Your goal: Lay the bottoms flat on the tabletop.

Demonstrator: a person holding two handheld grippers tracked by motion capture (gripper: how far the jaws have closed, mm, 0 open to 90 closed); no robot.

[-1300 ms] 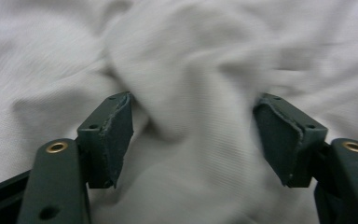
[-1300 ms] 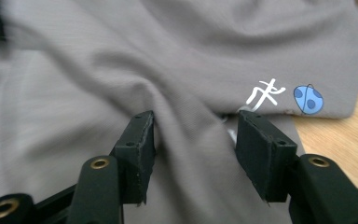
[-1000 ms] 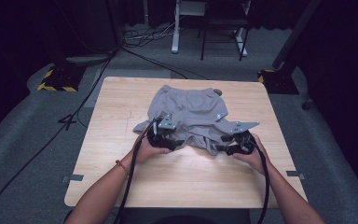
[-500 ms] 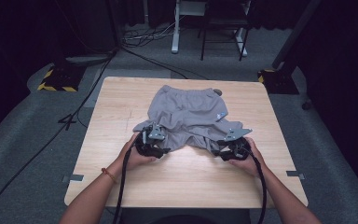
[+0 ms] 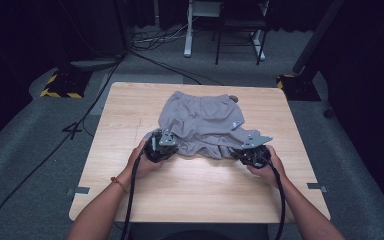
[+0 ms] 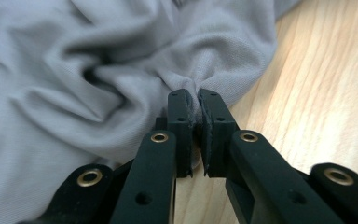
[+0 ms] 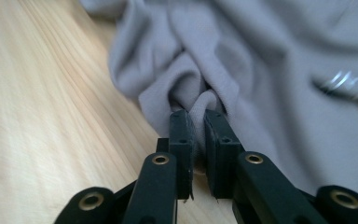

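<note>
Lying crumpled on the far half of a wooden table [image 5: 130, 200], grey shorts [image 5: 205, 120] have their waistband far and their leg hems near. The left gripper [image 6: 195, 105] and right gripper [image 7: 196, 121] have just been closing and now each pinches a fold of hem cloth. Judging by this, the grasp is done; lifting, smoothing or folding remains.

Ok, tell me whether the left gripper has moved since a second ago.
Yes. The left gripper has slid toward the table's near edge, and its jaws have just been closing on the grey shorts.
</note>
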